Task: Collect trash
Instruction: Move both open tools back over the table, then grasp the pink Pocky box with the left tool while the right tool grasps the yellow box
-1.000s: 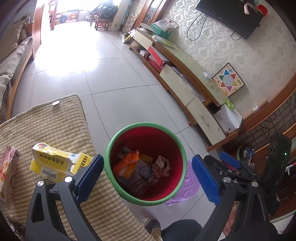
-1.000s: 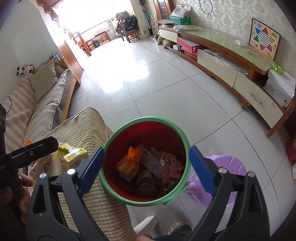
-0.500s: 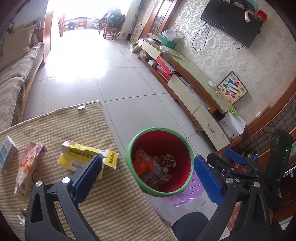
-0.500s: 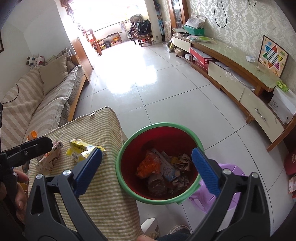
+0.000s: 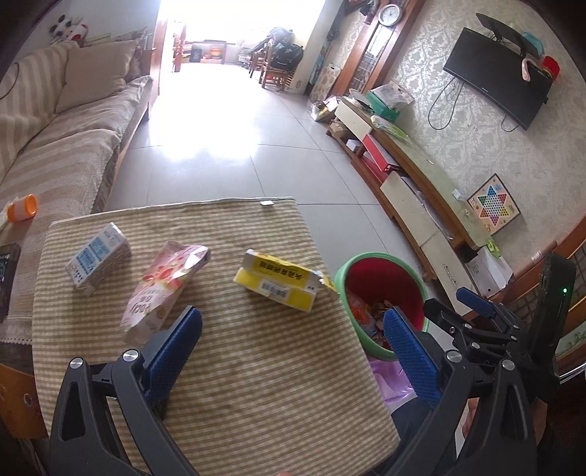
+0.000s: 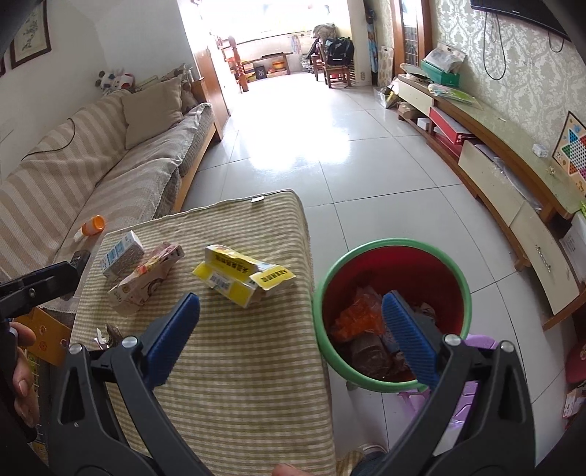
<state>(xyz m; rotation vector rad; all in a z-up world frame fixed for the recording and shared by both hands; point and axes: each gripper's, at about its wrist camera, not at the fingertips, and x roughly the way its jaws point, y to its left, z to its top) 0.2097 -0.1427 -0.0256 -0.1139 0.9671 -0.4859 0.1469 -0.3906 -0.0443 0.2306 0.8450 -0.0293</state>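
Left gripper (image 5: 289,337) swung tableward, jaws wide (empty)

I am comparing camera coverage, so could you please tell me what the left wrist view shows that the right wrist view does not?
Only the left wrist view shows the wall clock and the whole television. Only the right wrist view shows a framed picture and small scraps near the cloth's left edge. Both show the yellow box, pink pouch, blue-and-white carton, striped cloth and red bin, with open, empty tongs.

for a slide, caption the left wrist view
Open left gripper over striped table; three cartons left, bin beside it.
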